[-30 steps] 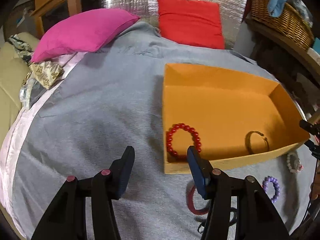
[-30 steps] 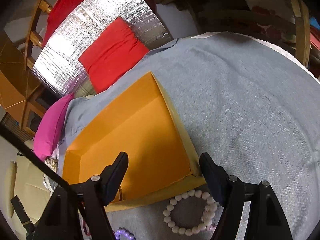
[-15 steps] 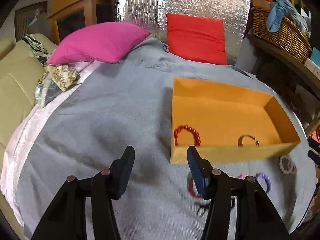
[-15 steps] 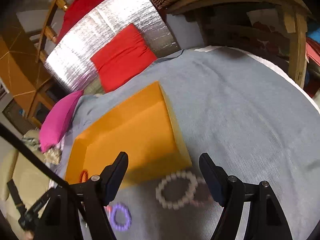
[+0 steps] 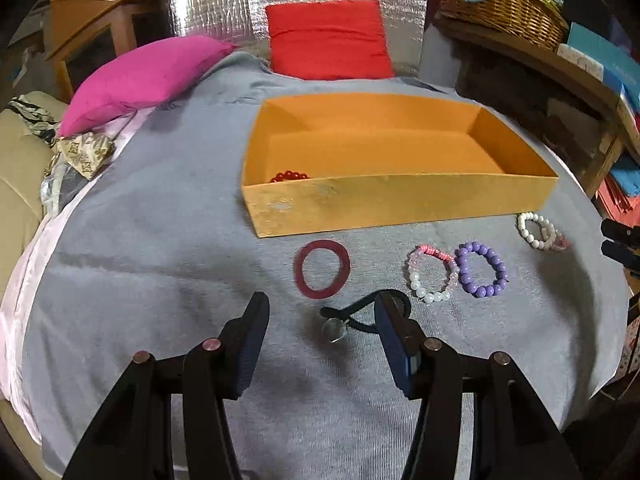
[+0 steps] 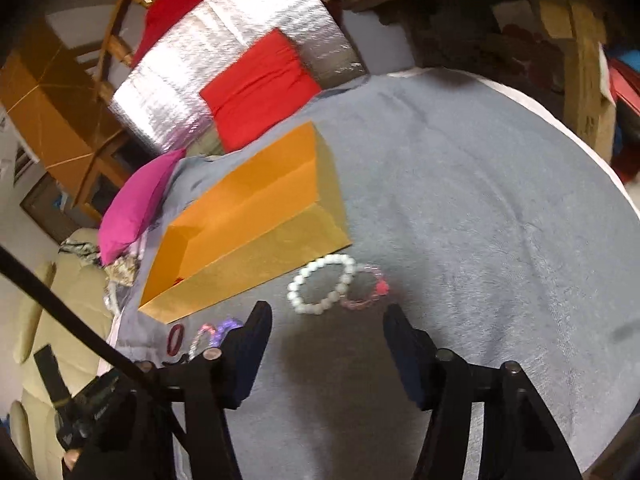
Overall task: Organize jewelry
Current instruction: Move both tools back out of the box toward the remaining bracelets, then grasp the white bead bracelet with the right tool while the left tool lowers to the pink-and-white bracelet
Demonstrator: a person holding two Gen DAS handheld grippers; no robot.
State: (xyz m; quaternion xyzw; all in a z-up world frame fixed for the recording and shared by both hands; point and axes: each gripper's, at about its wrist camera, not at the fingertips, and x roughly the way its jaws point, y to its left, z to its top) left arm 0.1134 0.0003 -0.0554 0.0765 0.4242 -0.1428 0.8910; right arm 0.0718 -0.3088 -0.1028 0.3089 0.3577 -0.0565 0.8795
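On the grey cloth, before the orange box:
Left gripper (image 5: 320, 340): jaws held apart, nothing clamped; a black cord with a clear pendant (image 5: 334, 328) is seen lying between the fingertips.
Right gripper (image 6: 328, 344): jaws closing, nothing between them yet; the white bead bracelet (image 6: 322, 288) is seen just ahead, touching a pink bracelet (image 6: 366, 290).
Step advice: one bracelet is best taken alone, across its rim; the pink one may be dragged along.
Pose: both grippers are tilted down toward the cloth.
Orange box (image 5: 400, 200): a red bead bracelet (image 5: 288, 176) is already inside.
Outside the box: red ring (image 5: 321, 269), purple bracelet (image 5: 482, 269), pink-and-white bracelet (image 5: 432, 276).
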